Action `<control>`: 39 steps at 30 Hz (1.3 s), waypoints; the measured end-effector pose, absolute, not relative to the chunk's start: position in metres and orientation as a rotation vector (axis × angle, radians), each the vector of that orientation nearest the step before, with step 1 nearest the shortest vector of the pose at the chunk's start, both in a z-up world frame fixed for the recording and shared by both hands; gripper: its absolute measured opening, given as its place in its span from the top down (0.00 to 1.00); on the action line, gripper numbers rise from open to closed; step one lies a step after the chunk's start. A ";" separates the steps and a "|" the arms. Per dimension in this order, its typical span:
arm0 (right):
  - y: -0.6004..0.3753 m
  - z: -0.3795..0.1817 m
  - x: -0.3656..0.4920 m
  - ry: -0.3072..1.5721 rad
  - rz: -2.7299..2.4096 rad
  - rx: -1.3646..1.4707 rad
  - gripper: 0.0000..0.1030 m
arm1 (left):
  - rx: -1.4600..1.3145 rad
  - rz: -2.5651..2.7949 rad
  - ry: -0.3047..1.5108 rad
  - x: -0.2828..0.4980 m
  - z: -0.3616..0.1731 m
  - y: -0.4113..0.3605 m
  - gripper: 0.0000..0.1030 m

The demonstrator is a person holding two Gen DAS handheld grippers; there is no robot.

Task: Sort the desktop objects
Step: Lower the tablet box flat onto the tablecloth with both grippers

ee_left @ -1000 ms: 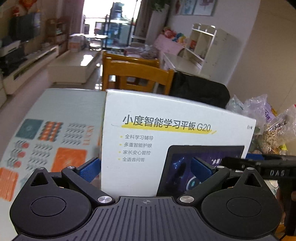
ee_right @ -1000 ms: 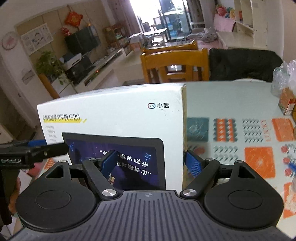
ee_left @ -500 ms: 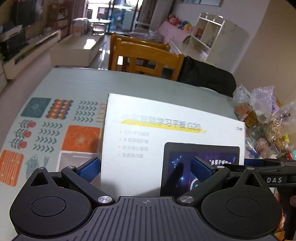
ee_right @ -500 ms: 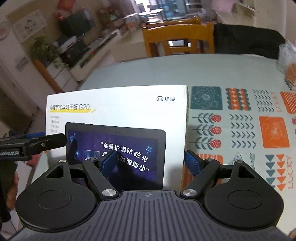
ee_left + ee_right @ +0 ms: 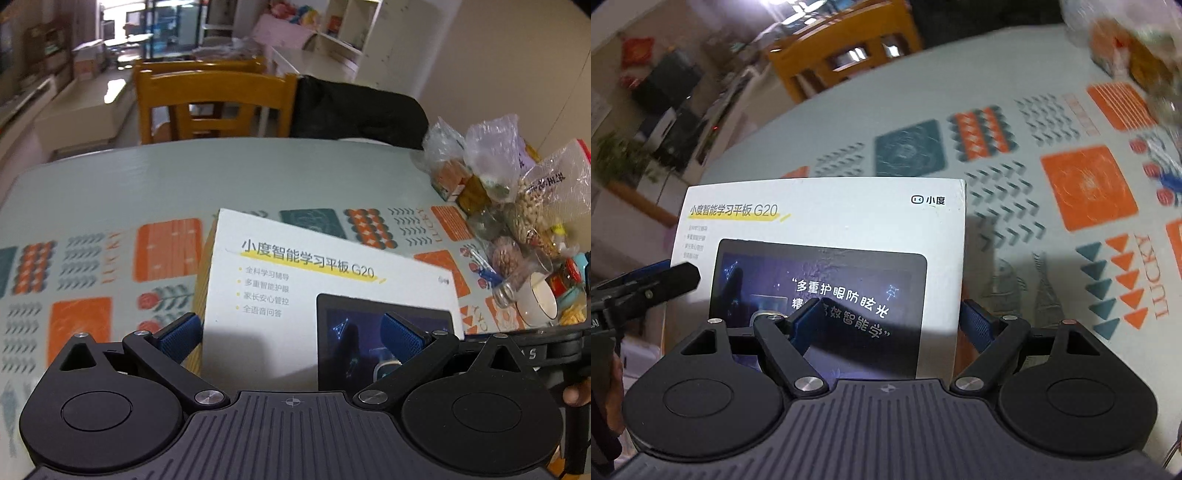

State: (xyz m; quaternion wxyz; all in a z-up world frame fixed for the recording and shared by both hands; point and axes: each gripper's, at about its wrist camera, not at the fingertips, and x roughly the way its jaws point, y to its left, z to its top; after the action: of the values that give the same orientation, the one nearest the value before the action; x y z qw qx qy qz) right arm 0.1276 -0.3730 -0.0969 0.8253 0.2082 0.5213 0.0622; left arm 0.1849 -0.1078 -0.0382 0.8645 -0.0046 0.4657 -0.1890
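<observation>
Two grippers are clamping one white tablet box (image 5: 295, 295) from opposite ends, each with its fingers spread wide across the box's thickness. In the left wrist view, the left gripper (image 5: 290, 338) is straddling the box's left end: one blue pad (image 5: 179, 338) is lying against the brown cardboard side, the other (image 5: 400, 338) is sitting on the printed face over the tablet picture. In the right wrist view, the right gripper (image 5: 892, 325) is doing the same at the box's right end, with one pad (image 5: 803, 321) on the dark tablet picture and the other (image 5: 977, 325) behind the box's right edge. Both pairs of fingers are holding wide, gripping the box rather than standing free.

The box is tilting back, its printed face turned up toward the cameras, above the tabletop (image 5: 221, 177), which is wearing a pale green cloth with orange and teal patterns. Whether its lower edge is touching the cloth is hidden by the grippers.

Off to the right in the left wrist view, plastic bags of snacks (image 5: 517, 184) are crowding the tabletop's edge, with a white cup (image 5: 535, 304) lying near them. Wooden chairs (image 5: 218, 103) are standing at the far side.
</observation>
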 end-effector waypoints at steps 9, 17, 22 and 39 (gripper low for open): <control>-0.426 -0.125 0.172 1.150 0.078 0.465 0.03 | 0.022 -0.407 1.052 0.242 -0.065 -0.168 0.00; -0.442 -0.127 0.219 1.090 0.117 0.382 0.00 | -0.003 -0.322 1.079 0.279 -0.092 -0.176 0.00; -0.433 -0.129 0.238 1.015 0.125 0.334 0.00 | -0.027 -0.264 1.100 0.290 -0.107 -0.171 0.00; -0.446 -0.152 0.265 0.956 0.045 0.395 0.00 | -0.024 -0.259 1.149 0.312 -0.130 -0.185 0.00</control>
State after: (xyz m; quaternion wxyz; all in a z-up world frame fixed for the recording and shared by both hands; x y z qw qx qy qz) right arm 0.2651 -0.4458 -0.1515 0.8689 0.1889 0.4571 0.0213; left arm 0.3120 -0.1848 -0.1296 0.8313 -0.0114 0.5420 -0.1224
